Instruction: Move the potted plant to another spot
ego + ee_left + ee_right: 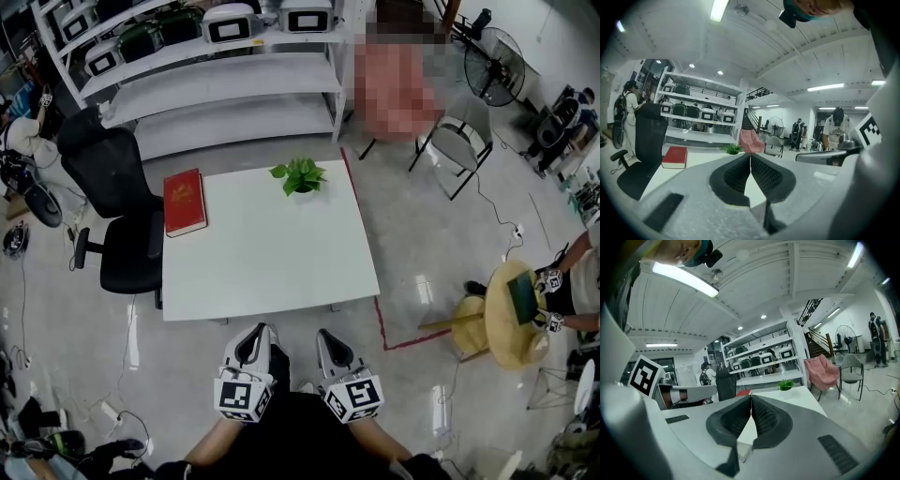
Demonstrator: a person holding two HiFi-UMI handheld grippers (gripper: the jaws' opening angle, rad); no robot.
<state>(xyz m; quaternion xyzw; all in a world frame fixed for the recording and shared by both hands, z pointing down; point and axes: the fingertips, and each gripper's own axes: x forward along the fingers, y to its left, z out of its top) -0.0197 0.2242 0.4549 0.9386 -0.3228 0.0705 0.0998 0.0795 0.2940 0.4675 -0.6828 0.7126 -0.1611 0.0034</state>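
Note:
A small green potted plant (299, 176) stands near the far right edge of the white table (272, 253). It shows small and distant in the left gripper view (732, 149) and the right gripper view (786, 384). My left gripper (258, 335) and right gripper (325, 338) hover side by side off the table's near edge, far from the plant. Both are shut with their tips touching and nothing between them, the left gripper (750, 157) and right gripper (751, 396) alike.
A red book (184, 201) lies at the table's far left corner. A black office chair (117, 206) stands to the left, white shelving (216, 84) behind, a pink armchair (398, 84) and a grey chair (464, 141) at the back right. A person sits by a round wooden stool (502, 323).

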